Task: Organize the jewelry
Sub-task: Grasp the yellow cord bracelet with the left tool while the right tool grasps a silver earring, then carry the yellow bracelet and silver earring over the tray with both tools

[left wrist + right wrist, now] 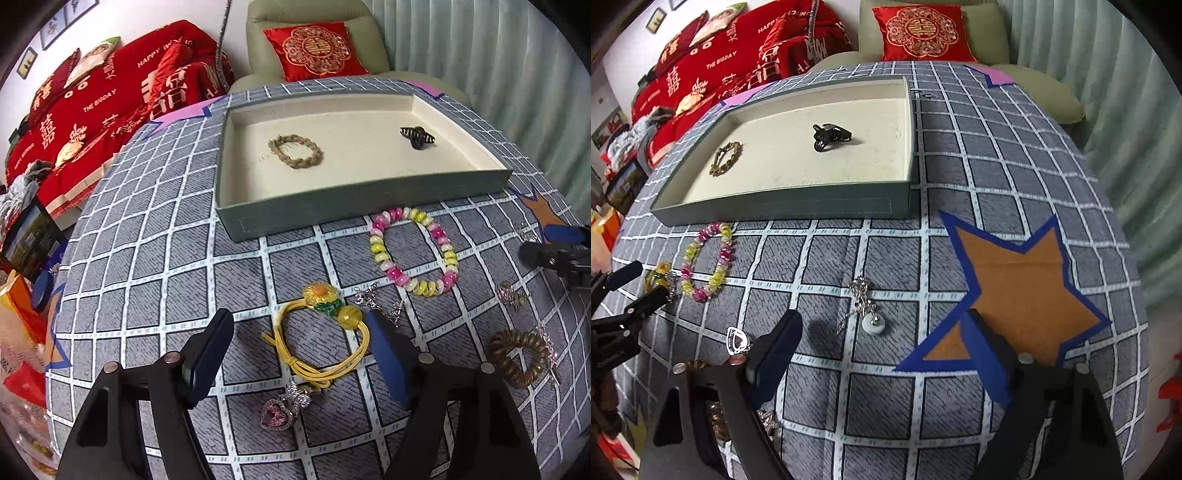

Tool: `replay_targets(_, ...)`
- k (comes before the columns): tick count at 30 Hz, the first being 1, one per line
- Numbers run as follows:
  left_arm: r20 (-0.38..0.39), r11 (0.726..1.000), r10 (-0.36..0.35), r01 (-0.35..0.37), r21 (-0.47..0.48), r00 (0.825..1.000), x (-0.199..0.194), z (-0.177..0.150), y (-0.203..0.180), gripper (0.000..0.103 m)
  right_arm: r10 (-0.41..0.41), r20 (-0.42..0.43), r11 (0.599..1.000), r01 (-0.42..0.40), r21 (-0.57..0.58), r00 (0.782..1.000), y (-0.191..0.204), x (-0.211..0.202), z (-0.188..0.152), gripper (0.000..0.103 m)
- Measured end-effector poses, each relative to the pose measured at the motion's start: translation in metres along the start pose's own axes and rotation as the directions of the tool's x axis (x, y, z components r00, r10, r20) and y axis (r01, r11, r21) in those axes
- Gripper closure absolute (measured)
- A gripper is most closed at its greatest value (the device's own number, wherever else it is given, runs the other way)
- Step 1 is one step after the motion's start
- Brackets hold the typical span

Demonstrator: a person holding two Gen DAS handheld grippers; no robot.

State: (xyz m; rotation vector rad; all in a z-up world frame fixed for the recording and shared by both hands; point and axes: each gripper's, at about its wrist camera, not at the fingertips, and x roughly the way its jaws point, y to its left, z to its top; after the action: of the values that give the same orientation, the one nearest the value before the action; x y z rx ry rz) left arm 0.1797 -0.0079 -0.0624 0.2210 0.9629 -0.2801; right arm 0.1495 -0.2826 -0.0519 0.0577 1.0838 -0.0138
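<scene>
Left gripper (299, 354) spread wide over the yellow hair tie (317, 332) on the near cloth, right gripper (882, 354) spread, empty; best to pinch the cord, then carry to the far tray (369, 199).

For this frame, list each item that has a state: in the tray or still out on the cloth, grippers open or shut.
Left gripper: open, around the yellow elastic hair tie, not gripping.
Right gripper: open, empty, above the silver necklace with white ring pendant.
Green shallow tray: holds two items.
Braided tan bracelet: in tray.
Black claw hair clip: in tray.
Pink-and-yellow beaded bracelet: on cloth.
</scene>
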Motion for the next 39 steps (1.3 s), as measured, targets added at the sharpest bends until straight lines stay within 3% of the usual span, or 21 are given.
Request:
replay_targets(8,-0.004,0.998,-0.057,0.057,-0.004,0.998,-0.001,0.0,-0.001,0.041,-0.033,0.014,0.997,0.034,-0.071,0.999,0.014,0.002,0.003,0.035)
replay_targets(11,-0.009,0.997,-0.081,0.081,-0.002,0.997,-0.002,0.0,-0.002,0.057,-0.025,0.015,0.996,0.026,-0.083,1.0,0.018,0.0,0.003,0.047)
replay_targets(14,-0.01,0.996,-0.084,0.084,-0.002,0.996,-0.003,0.0,-0.002,0.062,-0.021,0.015,0.996,0.022,-0.085,1.0,0.019,-0.001,0.003,0.062)
replay_targets(15,-0.007,0.996,-0.084,0.084,-0.003,0.996,-0.003,0.0,-0.002,0.075,-0.02,0.015,0.996,0.021,-0.085,1.0,0.019,-0.002,0.003,0.067)
replay_targets(18,-0.004,0.997,-0.082,0.082,-0.009,0.997,-0.004,0.0,0.0,0.086,-0.024,0.018,0.996,0.026,-0.09,1.0,0.02,-0.003,0.003,0.089)
replay_targets(19,-0.001,0.997,-0.082,0.082,-0.012,0.997,-0.004,0.0,0.0,0.092,-0.022,0.018,0.996,0.023,-0.089,1.0,0.02,-0.003,0.002,0.092)
replay_targets(23,0.021,0.996,-0.082,0.082,-0.031,0.996,-0.009,0.0,0.004,0.092,-0.013,0.024,0.997,0.015,-0.069,1.0,0.017,-0.005,0.001,0.092)
replay_targets(39,0.155,0.991,-0.113,0.123,-0.055,0.981,-0.062,0.016,-0.002,0.092,0.152,0.084,0.986,-0.156,0.05,0.985,-0.014,-0.045,-0.006,0.092)
